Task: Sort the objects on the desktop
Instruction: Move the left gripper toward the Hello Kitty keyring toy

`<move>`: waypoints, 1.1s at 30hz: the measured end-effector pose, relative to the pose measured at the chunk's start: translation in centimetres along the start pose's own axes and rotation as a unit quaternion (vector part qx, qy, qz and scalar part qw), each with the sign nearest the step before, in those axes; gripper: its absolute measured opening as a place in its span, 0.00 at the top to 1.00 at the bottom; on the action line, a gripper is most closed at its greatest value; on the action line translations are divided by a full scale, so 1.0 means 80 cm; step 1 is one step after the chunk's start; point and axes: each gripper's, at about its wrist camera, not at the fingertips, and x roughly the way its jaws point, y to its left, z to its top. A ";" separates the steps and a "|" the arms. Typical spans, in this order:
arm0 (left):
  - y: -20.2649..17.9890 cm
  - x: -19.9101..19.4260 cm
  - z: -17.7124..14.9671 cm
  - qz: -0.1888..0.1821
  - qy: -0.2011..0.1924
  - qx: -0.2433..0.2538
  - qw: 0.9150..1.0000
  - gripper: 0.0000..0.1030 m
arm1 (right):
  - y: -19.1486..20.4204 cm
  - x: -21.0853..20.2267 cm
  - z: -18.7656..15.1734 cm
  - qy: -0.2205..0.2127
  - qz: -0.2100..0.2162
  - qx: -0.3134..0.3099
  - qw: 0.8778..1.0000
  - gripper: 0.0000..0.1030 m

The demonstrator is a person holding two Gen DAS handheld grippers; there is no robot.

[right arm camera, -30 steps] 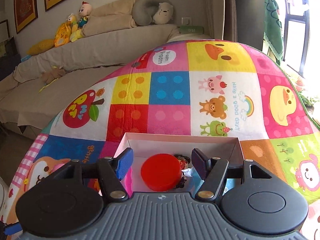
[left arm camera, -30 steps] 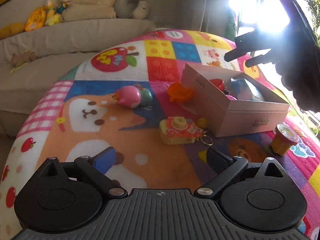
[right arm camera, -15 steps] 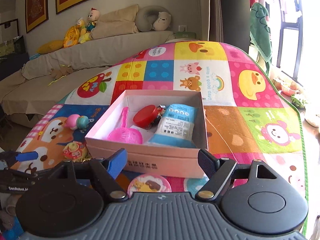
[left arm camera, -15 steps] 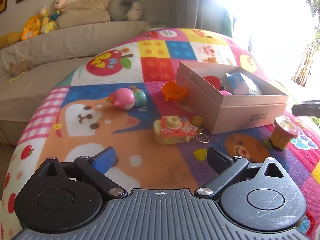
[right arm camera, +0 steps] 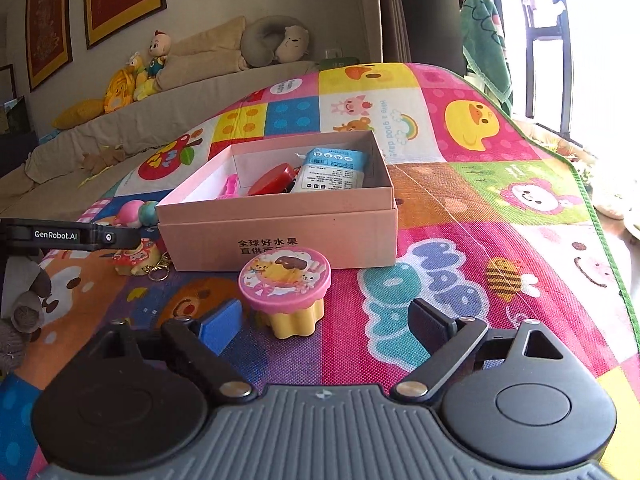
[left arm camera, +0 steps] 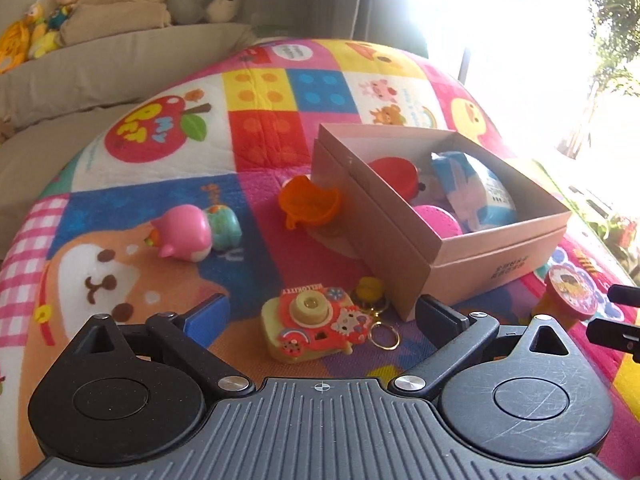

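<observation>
**Toys on the mat, both hand-held grippers empty**

Toys lay scattered over the patchwork mat while you held both tools low above it. Your left hand-held gripper stood wide with nothing between its fingers; the toy camera with its key ring lay on the mat just ahead of the gap, touching neither finger. Beyond it sat the pink cardboard box, already holding a red round case, a blue-and-white packet and a pink scoop. An orange duck-shaped toy rested against the box's near left wall, and a pink bird toy lay further left, touching a small teal toy.

Your right hand-held gripper had its jaws opening, already wide apart, and gripped nothing. The pudding cup with the pink cartoon lid stood upright on the mat between the two fingers, nearer the blue one, just in front of the box. I cannot tell whether the blue finger touched it.
</observation>
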 end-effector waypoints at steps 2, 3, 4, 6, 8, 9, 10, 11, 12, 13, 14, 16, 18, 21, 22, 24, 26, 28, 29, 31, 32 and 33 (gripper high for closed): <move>0.001 0.010 -0.003 -0.015 0.008 0.014 1.000 0.01 | 0.000 -0.002 -0.001 -0.005 0.004 -0.001 1.000 0.06; 0.002 0.013 -0.005 -0.020 0.009 0.017 1.000 0.01 | 0.000 -0.003 -0.002 -0.007 0.004 -0.001 1.000 0.06; 0.004 0.015 -0.006 -0.022 0.011 0.014 1.000 0.01 | 0.000 -0.003 -0.001 -0.007 0.005 -0.001 1.000 0.05; 0.006 0.013 -0.007 -0.024 0.013 0.004 1.000 0.01 | -0.001 -0.002 0.000 -0.005 0.008 0.001 1.000 0.05; 0.001 0.004 -0.009 -0.040 0.009 0.006 0.999 0.01 | -0.001 0.000 0.000 -0.002 0.008 0.003 1.000 0.05; -0.004 -0.002 -0.010 -0.053 0.008 0.011 0.998 0.01 | -0.001 0.000 0.000 -0.002 0.009 0.004 1.000 0.05; -0.010 -0.009 -0.013 -0.063 0.007 0.018 0.998 0.01 | -0.001 0.000 0.000 -0.002 0.009 0.005 1.000 0.05; -0.017 -0.016 -0.016 -0.074 0.007 0.026 0.997 0.01 | -0.001 0.000 0.000 -0.002 0.008 0.006 1.000 0.04; -0.023 -0.023 -0.020 -0.086 0.006 0.035 0.996 0.01 | -0.002 0.000 0.000 -0.002 0.008 0.007 1.000 0.04; -0.029 -0.030 -0.024 -0.105 0.006 0.046 0.993 0.01 | -0.002 0.000 0.000 -0.002 0.008 0.007 1.000 0.04; -0.036 -0.038 -0.028 -0.126 0.004 0.059 0.990 0.01 | -0.002 0.000 0.000 -0.002 0.007 0.007 1.000 0.04; -0.047 -0.052 -0.034 -0.141 -0.013 0.089 0.986 0.01 | -0.002 -0.001 0.000 -0.003 0.007 0.008 1.000 0.04; -0.055 -0.056 -0.035 -0.108 -0.030 0.118 0.987 0.01 | -0.002 -0.001 0.000 -0.003 0.006 0.008 1.000 0.04; -0.050 -0.043 -0.027 -0.048 -0.030 0.124 0.991 0.01 | -0.002 -0.001 0.000 -0.003 0.006 0.008 1.000 0.04; -0.042 -0.033 -0.021 -0.035 -0.018 0.115 0.993 0.01 | -0.002 -0.001 0.000 -0.003 0.005 0.008 1.000 0.04; -0.030 -0.013 -0.014 -0.013 0.009 0.101 0.995 0.03 | -0.003 -0.001 0.000 -0.004 0.005 0.008 1.000 0.04; -0.020 0.003 -0.009 -0.002 0.028 0.092 0.995 0.12 | -0.003 -0.001 0.001 -0.003 0.003 0.009 1.000 0.04; -0.013 0.011 -0.008 -0.003 0.035 0.085 0.996 0.16 | -0.004 0.000 0.001 -0.003 0.003 0.009 1.000 0.04; -0.010 0.014 -0.008 -0.003 0.038 0.081 0.996 0.18 | -0.004 0.000 0.001 -0.002 0.004 0.009 1.000 0.04; -0.011 0.013 -0.009 -0.007 0.033 0.078 0.996 0.28 | -0.004 0.000 0.001 -0.002 0.004 0.010 1.000 0.04; -0.014 0.010 -0.011 -0.010 0.030 0.080 0.996 0.38 | -0.004 0.000 0.000 -0.001 0.005 0.010 1.000 0.04; -0.017 0.008 -0.012 -0.008 0.027 0.082 0.996 0.41 | -0.004 0.000 0.000 -0.001 0.005 0.011 1.000 0.04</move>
